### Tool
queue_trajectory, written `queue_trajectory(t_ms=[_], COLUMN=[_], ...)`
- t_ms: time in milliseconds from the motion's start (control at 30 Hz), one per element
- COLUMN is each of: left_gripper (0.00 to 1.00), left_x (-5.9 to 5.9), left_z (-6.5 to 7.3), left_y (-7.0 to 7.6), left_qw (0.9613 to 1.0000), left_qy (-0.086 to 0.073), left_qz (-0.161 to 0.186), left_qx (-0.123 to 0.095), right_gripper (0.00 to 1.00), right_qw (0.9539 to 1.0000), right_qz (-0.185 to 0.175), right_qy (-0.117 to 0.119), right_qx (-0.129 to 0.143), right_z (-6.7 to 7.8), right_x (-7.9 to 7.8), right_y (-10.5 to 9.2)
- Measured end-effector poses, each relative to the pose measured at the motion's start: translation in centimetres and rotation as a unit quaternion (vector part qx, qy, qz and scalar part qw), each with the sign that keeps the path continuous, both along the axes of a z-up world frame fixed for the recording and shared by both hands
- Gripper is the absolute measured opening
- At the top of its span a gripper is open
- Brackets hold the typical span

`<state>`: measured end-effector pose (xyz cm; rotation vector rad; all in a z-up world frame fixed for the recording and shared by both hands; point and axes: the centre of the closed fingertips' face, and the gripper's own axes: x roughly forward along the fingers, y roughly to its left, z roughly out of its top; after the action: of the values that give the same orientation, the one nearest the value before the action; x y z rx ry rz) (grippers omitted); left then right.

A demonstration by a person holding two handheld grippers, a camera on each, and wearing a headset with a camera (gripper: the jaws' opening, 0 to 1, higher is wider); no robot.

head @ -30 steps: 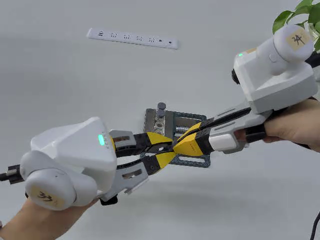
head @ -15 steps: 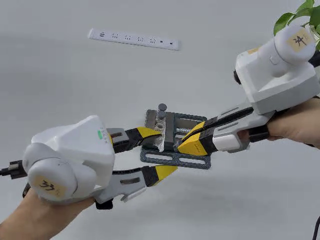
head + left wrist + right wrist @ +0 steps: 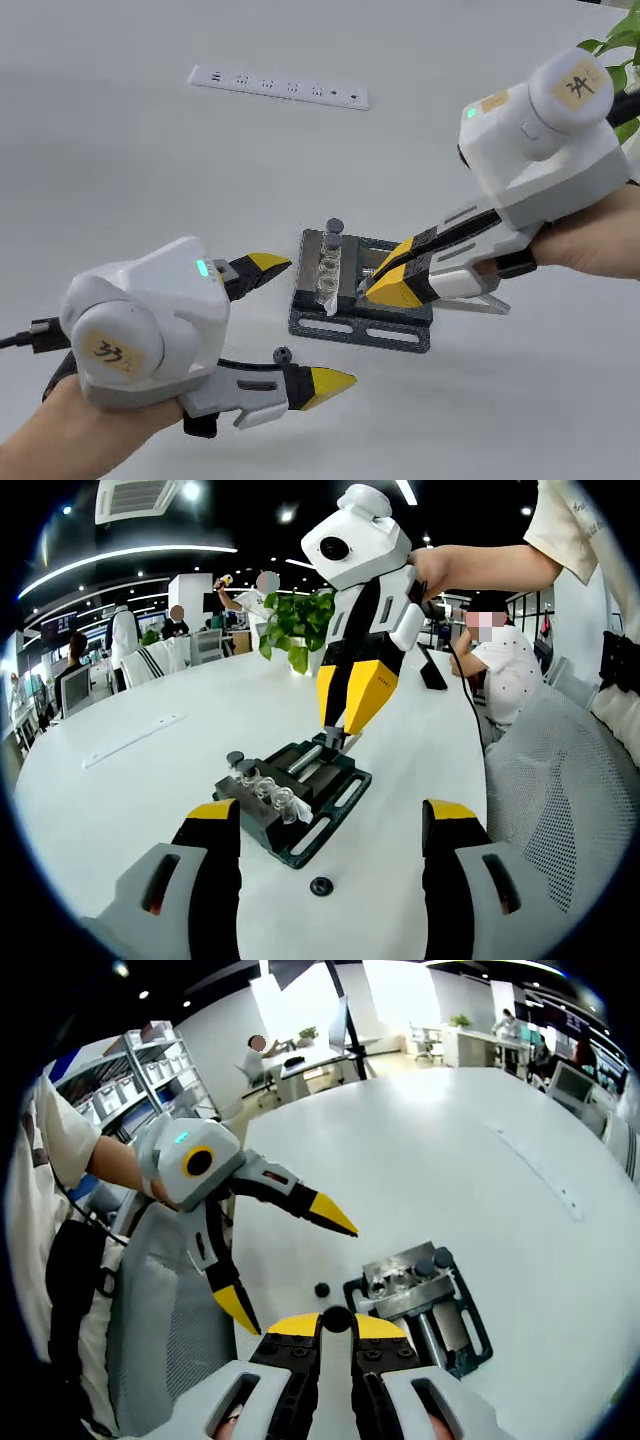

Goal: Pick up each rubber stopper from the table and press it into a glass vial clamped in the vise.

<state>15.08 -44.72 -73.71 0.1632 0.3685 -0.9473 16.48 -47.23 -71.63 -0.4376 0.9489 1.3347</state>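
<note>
Left tool point(image 3: 310, 321): jaws spread wide and holding nothing. It sits low over the surface point(image 3: 150, 180), and I judge it is placed to take the next stopper. White plastic shell, black jaws, tapered yellow tips.
Loose stopper point(image 3: 283, 354): a small, dark, matte rubber plug lying on the pale, smooth surface. It is near the lower jaw tip but apart from it.
Vise point(image 3: 360, 330): dark flat base with bright metal cheeks, gripping the vials so they stand firm under a push.
Vials point(image 3: 327, 272): clear glass, in a row between the cheeks.
Seated stopper point(image 3: 334, 226): caps the far vial.
Right tool point(image 3: 377, 292): tips drawn together on a small dark round plug, the held stopper point(image 3: 336, 1318). It angles down at the vise, apparently to press the plug home.
</note>
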Motion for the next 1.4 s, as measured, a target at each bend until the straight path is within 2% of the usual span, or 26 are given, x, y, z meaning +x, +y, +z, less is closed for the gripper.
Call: queue_trajectory(t_ms=[67,167,200,233,300,400,500,567,700,833,867,1033,1167,1400], left_gripper=[0.75,0.81,0.83,0.84,0.90,0.95,0.99,0.99,0.99,0.99,0.99,0.99,0.99,0.98], left_x=[0.1,0.3,0.3,0.4,0.5,0.3,0.2,0.3,0.4,0.8,1.0,1.0,1.1,1.0], left_z=[-0.1,-0.1,-0.1,-0.1,-0.7,-1.0,-1.4,-2.0,-2.2,-2.3,-2.3,-2.5,-2.9,-3.1], left_y=[0.3,0.6,0.7,0.8,1.1,1.1,1.2,1.4,1.5,2.2,2.5,2.9,3.3,3.2], left_qw=[1.0000,1.0000,1.0000,0.9999,0.9998,0.9997,0.9994,0.9993,0.9989,0.9987,0.9985,0.9978,0.9971,0.9966], left_qy=[0.004,0.002,0.003,0.003,0.014,0.020,0.028,0.031,0.040,0.038,0.038,0.040,0.044,0.047], left_qz=[0.002,0.007,0.009,0.012,0.016,0.015,0.019,0.020,0.023,0.034,0.039,0.052,0.062,0.068], left_qx=[-0.001,0.001,0.001,0.002,0.000,0.006,0.004,0.005,0.004,0.005,0.004,0.004,0.001,-0.002], right_gripper=[0.06,0.06,0.06,0.06,0.06,0.06,0.06,0.06,0.06,0.06,0.06,0.06,0.06,0.06], right_qw=[0.9998,0.9990,0.9982,0.9976,0.9956,0.9912,0.9891,0.9874,0.9831,0.9730,0.9677,0.9615,0.9602,0.9534], right_qz=[0.012,0.028,0.034,0.038,0.054,0.081,0.094,0.106,0.129,0.172,0.195,0.216,0.223,0.241], right_qy=[-0.010,-0.018,-0.032,-0.036,-0.049,-0.068,-0.071,-0.073,-0.082,-0.099,-0.106,-0.113,-0.111,-0.116], right_qx=[-0.010,-0.031,-0.039,-0.044,-0.058,-0.080,-0.088,-0.092,-0.102,-0.117,-0.120,-0.126,-0.127,-0.139], right_z=[-0.2,-0.5,-0.7,-0.8,-1.3,-1.6,-1.9,-2.0,-2.2,-2.5,-2.6,-2.8,-3.0,-3.8], right_x=[0.6,1.3,1.9,2.1,2.9,3.5,3.9,4.1,4.1,4.6,4.7,4.6,4.5,4.6], right_y=[0.1,0.0,0.0,0.0,0.2,0.2,0.6,0.8,1.1,1.4,1.5,2.0,2.2,2.3])
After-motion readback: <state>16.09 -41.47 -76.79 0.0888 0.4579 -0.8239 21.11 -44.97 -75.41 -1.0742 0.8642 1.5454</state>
